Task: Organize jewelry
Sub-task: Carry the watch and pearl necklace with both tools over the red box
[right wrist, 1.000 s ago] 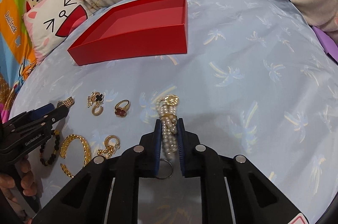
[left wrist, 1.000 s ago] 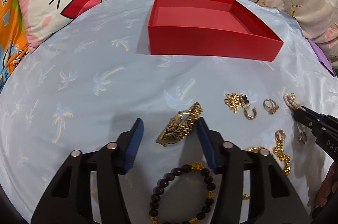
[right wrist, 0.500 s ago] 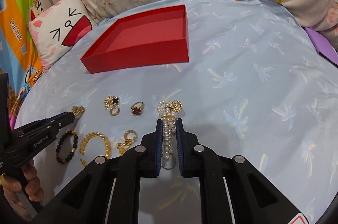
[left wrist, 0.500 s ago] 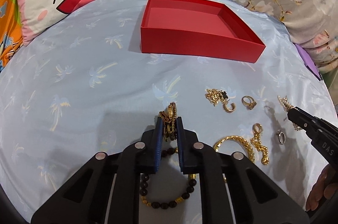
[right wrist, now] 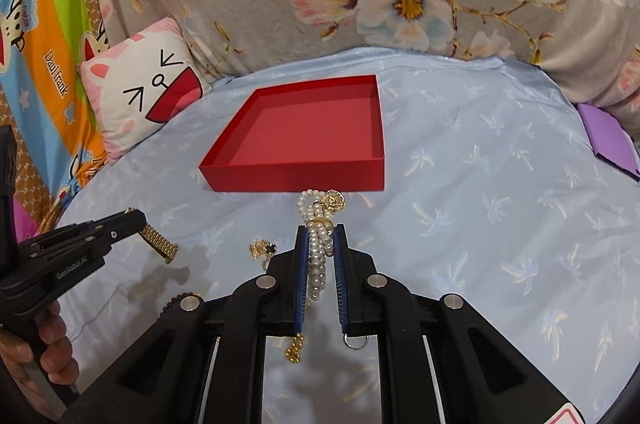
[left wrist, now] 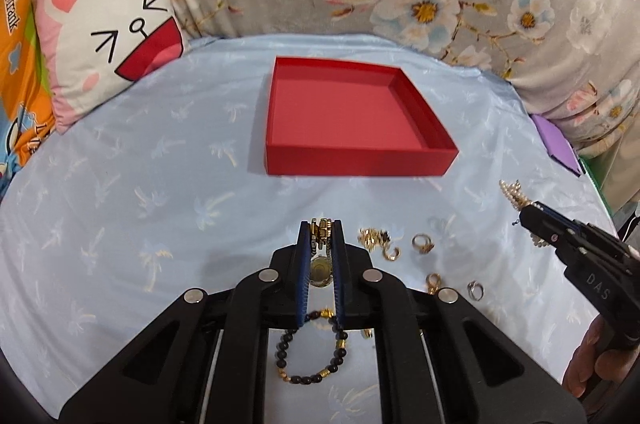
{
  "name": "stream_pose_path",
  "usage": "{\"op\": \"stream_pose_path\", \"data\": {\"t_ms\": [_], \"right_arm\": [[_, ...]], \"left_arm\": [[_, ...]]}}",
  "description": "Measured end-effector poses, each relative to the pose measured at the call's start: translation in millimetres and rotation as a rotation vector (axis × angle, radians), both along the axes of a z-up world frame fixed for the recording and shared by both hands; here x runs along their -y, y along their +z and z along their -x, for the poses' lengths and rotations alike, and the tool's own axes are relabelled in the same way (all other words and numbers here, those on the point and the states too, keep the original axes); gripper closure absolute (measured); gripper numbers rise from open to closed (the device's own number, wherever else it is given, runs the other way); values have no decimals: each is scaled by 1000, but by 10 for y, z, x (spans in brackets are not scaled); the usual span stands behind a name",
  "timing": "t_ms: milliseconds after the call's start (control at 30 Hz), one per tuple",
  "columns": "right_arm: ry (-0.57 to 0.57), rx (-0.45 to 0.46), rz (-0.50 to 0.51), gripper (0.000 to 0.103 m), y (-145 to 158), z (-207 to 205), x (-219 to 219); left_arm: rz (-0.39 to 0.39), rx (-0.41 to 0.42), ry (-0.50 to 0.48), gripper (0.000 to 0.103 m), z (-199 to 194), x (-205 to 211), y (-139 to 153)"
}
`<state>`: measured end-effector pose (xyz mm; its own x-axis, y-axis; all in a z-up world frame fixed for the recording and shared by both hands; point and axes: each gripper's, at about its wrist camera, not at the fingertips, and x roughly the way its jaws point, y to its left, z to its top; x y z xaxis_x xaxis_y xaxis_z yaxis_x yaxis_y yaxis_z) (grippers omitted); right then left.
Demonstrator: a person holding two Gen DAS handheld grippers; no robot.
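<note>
My left gripper (left wrist: 321, 226) has its jaws closing on a gold watch (left wrist: 321, 270), held clear above the blue sheet; in the right wrist view the watch band (right wrist: 160, 244) hangs from that gripper (right wrist: 134, 218). My right gripper (right wrist: 320, 230) is shut on a pearl bracelet (right wrist: 318, 260) with a gold charm, also lifted off the sheet. From the left wrist view, the pearls (left wrist: 510, 190) stick out of its tip (left wrist: 524, 210). The empty red box (left wrist: 356, 164) lies ahead of both grippers, also in the right wrist view (right wrist: 296, 178).
On the sheet below lie a black bead bracelet (left wrist: 310, 352), a gold earring cluster (left wrist: 372, 236), a gold ring (left wrist: 422, 243) and a silver ring (left wrist: 475, 289). A cat-face pillow (left wrist: 108, 40) sits far left, a purple item (left wrist: 556, 144) far right, a floral blanket behind.
The left gripper's jaws closed on the gold watch and lifted it. The right gripper, holding the pearls throughout, rose too. Both views now look from higher up.
</note>
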<state>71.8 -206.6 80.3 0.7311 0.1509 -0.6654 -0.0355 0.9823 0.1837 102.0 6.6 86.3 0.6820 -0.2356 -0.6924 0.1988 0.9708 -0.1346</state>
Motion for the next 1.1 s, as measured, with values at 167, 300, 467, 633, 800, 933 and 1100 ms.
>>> {"op": "stream_pose_path", "data": {"t_ms": [167,300,467,633,800,933,1100], "right_arm": [[9,21,-4,92,126,-128,-14],[12,39,-10,92,211,-342,20],[21,34,-14,92,249,-828,46],[29,-4,-34,92,173,-1444,62],[28,-41,-18,92,33,-2056,39],[29,-80,-27,92,-124,-2543,58],[37,-115,-27,92,-286,-3006,97]], "left_arm": [[8,41,-2,94,-98,-55,226],[1,75,1,94,-281,-50,378],[-12,103,8,94,-680,13,505],[1,102,4,94,-1257,136,535],[-18,91,-1,94,-1870,296,421],[-33,70,1,94,-2284,417,252],[-35,37,0,94,-2665,497,70]]}}
